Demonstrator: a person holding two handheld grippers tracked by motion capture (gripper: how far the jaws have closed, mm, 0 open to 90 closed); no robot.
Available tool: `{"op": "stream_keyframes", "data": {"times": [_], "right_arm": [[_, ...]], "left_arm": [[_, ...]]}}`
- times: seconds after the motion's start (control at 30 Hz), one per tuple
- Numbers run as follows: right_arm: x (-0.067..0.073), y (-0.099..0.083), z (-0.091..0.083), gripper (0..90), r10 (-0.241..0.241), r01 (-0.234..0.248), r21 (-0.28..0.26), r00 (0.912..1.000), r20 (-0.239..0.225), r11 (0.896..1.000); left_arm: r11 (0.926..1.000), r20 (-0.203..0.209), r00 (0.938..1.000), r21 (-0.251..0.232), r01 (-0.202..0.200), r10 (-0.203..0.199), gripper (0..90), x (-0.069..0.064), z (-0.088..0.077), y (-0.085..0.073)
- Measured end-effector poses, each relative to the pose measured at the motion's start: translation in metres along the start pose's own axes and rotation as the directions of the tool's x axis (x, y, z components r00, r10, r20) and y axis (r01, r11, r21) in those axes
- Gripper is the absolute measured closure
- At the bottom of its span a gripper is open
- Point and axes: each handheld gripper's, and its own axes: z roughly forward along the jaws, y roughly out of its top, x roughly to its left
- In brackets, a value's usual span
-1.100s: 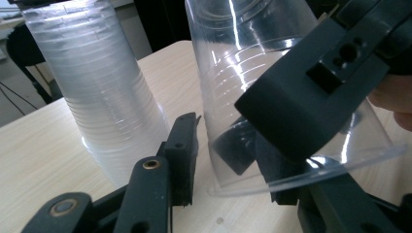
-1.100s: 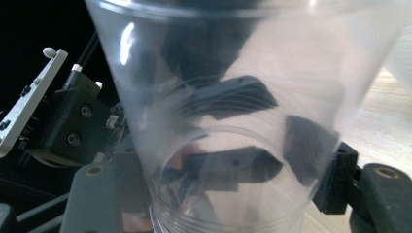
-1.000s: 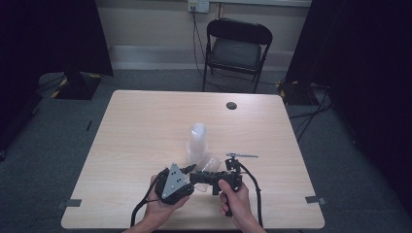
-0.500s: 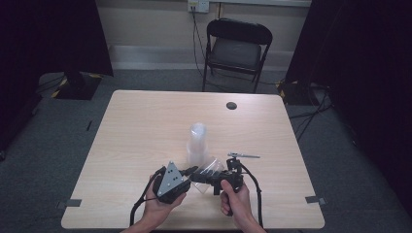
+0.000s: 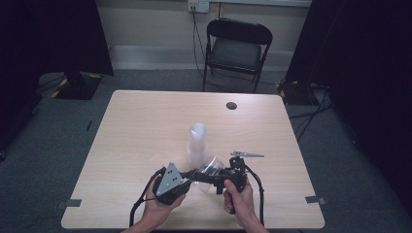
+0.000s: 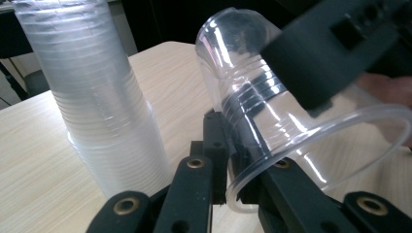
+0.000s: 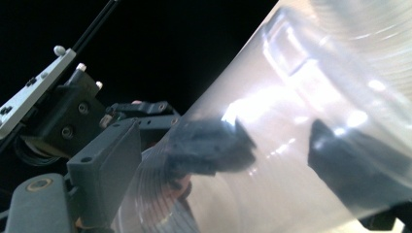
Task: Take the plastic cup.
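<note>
Holding a single clear cup (image 6: 272, 121) between my two grippers, low over the near edge of the table (image 5: 136, 126), just in front of the stack of cups (image 5: 197, 143). My left gripper (image 5: 194, 174) has its jaws pinched together on the cup's wall at the rim, one jaw inside and one outside. My right gripper (image 5: 218, 178) has just been opening; its jaws stand apart with the cup between them, and as far as I can tell they no longer press it.

What matters next: the cup lies on its side, long axis roughly level, mouth toward my left gripper and base pointing away toward the stack. My left gripper carries it alone, so any move to stand it up falls to that hand.

The left gripper view gives me the pinch on the rim and the stack standing upright just beside. The right gripper view (image 7: 272, 160) is blurred cup wall, with the left gripper's body beyond. The high view places everything on the table
</note>
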Motion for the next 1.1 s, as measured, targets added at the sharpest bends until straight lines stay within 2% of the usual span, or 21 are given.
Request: {"op": "stream_keyframes", "data": {"times": [0.07,0.3,0.5,0.67,0.83,1.0,1.1], "right_arm": [[0.0,0.001,-0.001,11.5,-0.002,0.002,-0.003,1.0,0.006,1.0],[-0.001,0.004,-0.005,9.6,-0.022,0.022,-0.022,0.9995,0.021,1.0],[-0.001,0.005,-0.008,10.6,-0.023,0.024,-0.032,0.9994,0.027,0.999],[-0.001,0.008,-0.012,10.6,-0.022,0.023,-0.045,0.9992,0.034,0.999],[-0.006,0.012,-0.02,12.7,-0.011,0.016,-0.07,0.9972,0.074,0.997],[-0.009,0.014,-0.027,12.7,-0.027,0.035,-0.084,0.9951,0.095,0.996],[-0.01,0.016,-0.031,13.0,-0.041,0.053,-0.094,0.9915,0.123,0.994]], "left_arm": [[1.0,0.015,0.9999,0.004,-0.002,0.002,87.2,-0.002,0.001,0.0],[0.9999,0.026,0.9996,-0.003,0.013,-0.013,87.8,-0.001,0.0,0.001],[0.9981,0.033,0.9978,-0.02,0.058,-0.057,87.4,0.005,-0.002,0.0],[0.9984,0.042,0.9976,-0.011,0.056,-0.055,88.1,0.004,-0.004,-0.001],[0.9983,0.063,0.9964,-0.005,0.058,-0.057,88.1,0.003,-0.003,-0.003],[0.9961,0.086,0.9924,0.013,0.087,-0.088,88.1,0.007,-0.003,-0.003],[0.9965,0.102,0.9914,0.017,0.081,-0.083,87.9,0.011,-0.002,-0.004]]}}
